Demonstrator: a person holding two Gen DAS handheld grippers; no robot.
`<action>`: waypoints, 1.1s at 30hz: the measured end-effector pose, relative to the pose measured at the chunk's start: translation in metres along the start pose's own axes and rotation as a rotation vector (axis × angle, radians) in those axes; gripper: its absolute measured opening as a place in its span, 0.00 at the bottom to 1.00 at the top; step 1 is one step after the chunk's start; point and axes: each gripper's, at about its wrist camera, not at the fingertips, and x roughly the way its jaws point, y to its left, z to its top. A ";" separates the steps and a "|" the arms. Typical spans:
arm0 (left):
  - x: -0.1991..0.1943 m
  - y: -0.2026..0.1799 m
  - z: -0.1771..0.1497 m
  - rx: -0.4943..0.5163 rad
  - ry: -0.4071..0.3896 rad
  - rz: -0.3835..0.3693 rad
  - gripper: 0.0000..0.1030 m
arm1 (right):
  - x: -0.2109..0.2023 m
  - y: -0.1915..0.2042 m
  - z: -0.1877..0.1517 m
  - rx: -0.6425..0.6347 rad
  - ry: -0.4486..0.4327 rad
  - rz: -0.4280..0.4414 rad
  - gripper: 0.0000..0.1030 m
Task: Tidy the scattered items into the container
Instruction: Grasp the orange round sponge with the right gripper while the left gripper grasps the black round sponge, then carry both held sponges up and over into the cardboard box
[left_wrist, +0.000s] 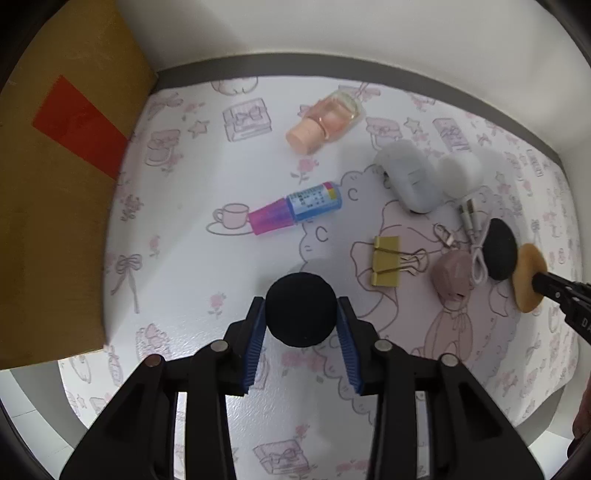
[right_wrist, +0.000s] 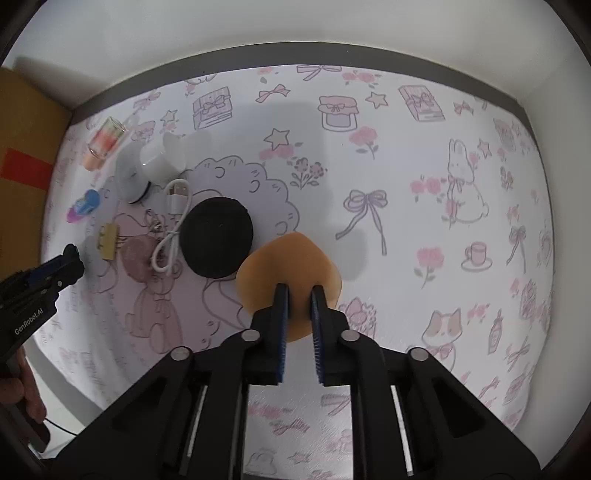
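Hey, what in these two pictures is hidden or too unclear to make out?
- Cardboard box: left wrist view shows only an outer wall; its inside is out of view.
- Glue stick: label print too small to read.
- Black puff in the left gripper: absent from the right wrist view.
- Tan puff: near part behind the right gripper.

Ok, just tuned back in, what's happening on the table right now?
Both handheld grippers are loaded. The left gripper is shut on a black round sponge, and the right gripper is shut on a tan teardrop sponge. Lying on the patterned mat are another black sponge, a white cable, a yellow binder clip, a pink and blue tube and a peach bottle. The cardboard box sits at the left.
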 end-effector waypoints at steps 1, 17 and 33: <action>-0.004 0.001 -0.001 0.002 -0.006 -0.003 0.36 | -0.003 -0.001 -0.002 0.006 -0.003 0.002 0.09; -0.091 0.003 -0.012 0.008 -0.119 -0.038 0.36 | -0.092 0.042 -0.017 -0.009 -0.151 0.039 0.07; -0.196 0.031 -0.009 -0.008 -0.297 -0.063 0.36 | -0.192 0.135 -0.028 -0.075 -0.321 0.106 0.07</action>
